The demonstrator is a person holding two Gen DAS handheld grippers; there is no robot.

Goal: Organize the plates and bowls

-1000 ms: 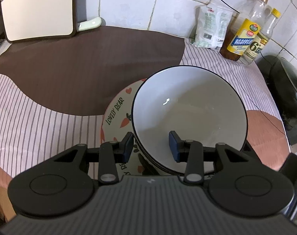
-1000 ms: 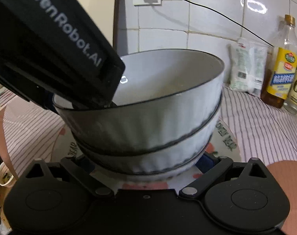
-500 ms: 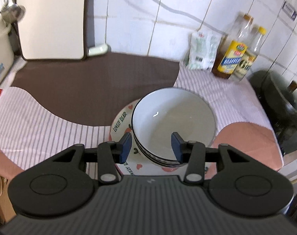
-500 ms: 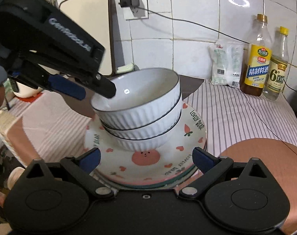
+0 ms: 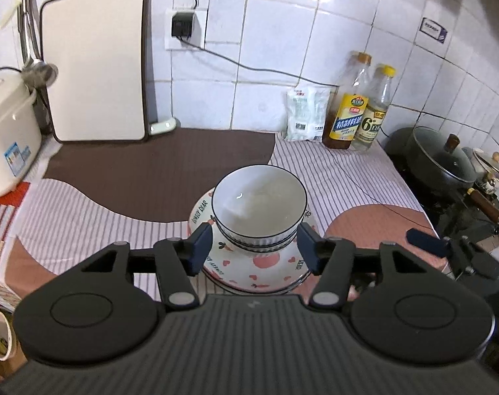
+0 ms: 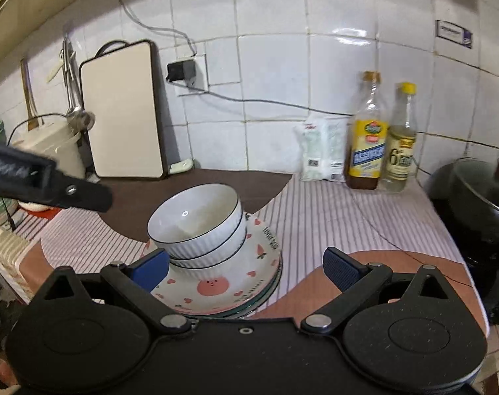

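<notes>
Here the left gripper [image 5: 254, 247] was seen with its jaws apart and nothing between them; the jaws had just been opening, and the pads touched no dish. The right gripper [image 6: 246, 268] was also held wide and empty, its blue pads [image 6: 343, 271] standing to either side of the view, clear of the plates. Compared with a second before, when the left pads were set at the rim of the top bowl and the right pads were close around the pile, both grippers were now found drawn back and raised, so that the whole pile was seen from above and from a distance. From this it may be judged that the top bowl had been released, that the stacking was finished or nearly so, and that no dish remained in a grip.

The bowls [image 5: 259, 207] were nested, opening upward, the white insides turned to the ceiling. They were set on the plates [image 6: 216, 291], a flat pile with a pink pattern on the upper one and green edges below it. The pile rested on the striped cloth [image 5: 341, 177] of the counter, near the edge of the brown mat [image 5: 157, 171], well apart from the bottles [image 5: 358, 112] at the wall. The long axis of the stack was upright, though in the right view the bowls seemed seated a little toward the left-rear part of the plate, not in its middle.
</notes>
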